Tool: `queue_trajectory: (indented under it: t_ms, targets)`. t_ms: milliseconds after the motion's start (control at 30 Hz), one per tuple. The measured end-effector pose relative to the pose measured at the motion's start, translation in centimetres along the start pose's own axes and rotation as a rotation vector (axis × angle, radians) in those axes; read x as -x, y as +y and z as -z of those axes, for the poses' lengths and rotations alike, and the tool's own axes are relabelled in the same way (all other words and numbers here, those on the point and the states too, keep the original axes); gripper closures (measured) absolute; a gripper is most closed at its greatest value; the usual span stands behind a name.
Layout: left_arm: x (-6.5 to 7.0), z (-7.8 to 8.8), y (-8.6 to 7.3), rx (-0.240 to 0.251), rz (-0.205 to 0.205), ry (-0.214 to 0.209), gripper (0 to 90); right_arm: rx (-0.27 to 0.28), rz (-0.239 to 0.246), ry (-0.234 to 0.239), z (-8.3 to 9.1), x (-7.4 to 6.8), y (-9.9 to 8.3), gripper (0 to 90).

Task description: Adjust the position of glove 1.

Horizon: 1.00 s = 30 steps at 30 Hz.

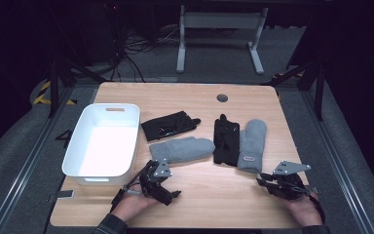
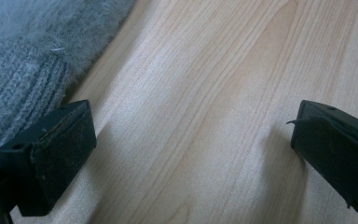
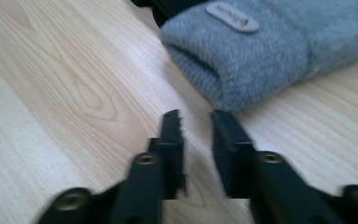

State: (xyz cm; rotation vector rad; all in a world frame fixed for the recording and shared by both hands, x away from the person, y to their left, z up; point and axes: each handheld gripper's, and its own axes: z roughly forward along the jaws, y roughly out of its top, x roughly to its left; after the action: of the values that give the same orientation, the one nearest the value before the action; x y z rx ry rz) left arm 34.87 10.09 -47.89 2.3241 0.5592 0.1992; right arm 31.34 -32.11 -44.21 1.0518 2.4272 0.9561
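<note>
The left gripper (image 2: 191,154), jaws wide apart over bare table (image 1: 209,200), sits at the grey mitten's (image 1: 182,148) cuff edge, mitten at eleven o'clock. The right gripper (image 3: 196,126), jaws nearly together and empty, points at the other grey mitten (image 3: 270,51) at one o'clock, just short of its cuff.

Your left hand (image 1: 129,204) enters from the bottom edge, sleeve visible at the wrist, and holds the black two-jaw left gripper (image 1: 152,168) low over the table, angled forward. Its jaws stand wide apart with nothing between them. Your right hand (image 1: 303,207) holds the black two-jaw right gripper (image 1: 262,181) pointing forward and left. Its jaws stand nearly closed, a narrow gap remaining, gripping nothing.
</note>
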Motion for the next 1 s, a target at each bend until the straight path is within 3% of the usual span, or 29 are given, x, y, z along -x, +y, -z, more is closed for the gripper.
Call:
queue_trajectory:
  t_ms: [67,500,833,1000]
  targets:
    - [0.0,0.0,0.0,-0.001,-0.001,-0.001,0.5,0.006,0.003,0.008,0.1,0.4,0.5,89.4]
    - [0.0,0.0,0.0,-0.001,-0.001,-0.005,0.4,0.099,-0.034,0.056,0.6,2.5,3.0,89.8]
    - [0.0,0.0,0.0,0.000,-0.001,-0.005,0.4,0.101,-0.037,0.050,-0.6,4.1,4.5,89.8]
    - [0.0,0.0,0.0,0.002,-0.001,-0.005,0.4,0.057,-0.044,0.031,-2.3,5.1,4.7,89.9]
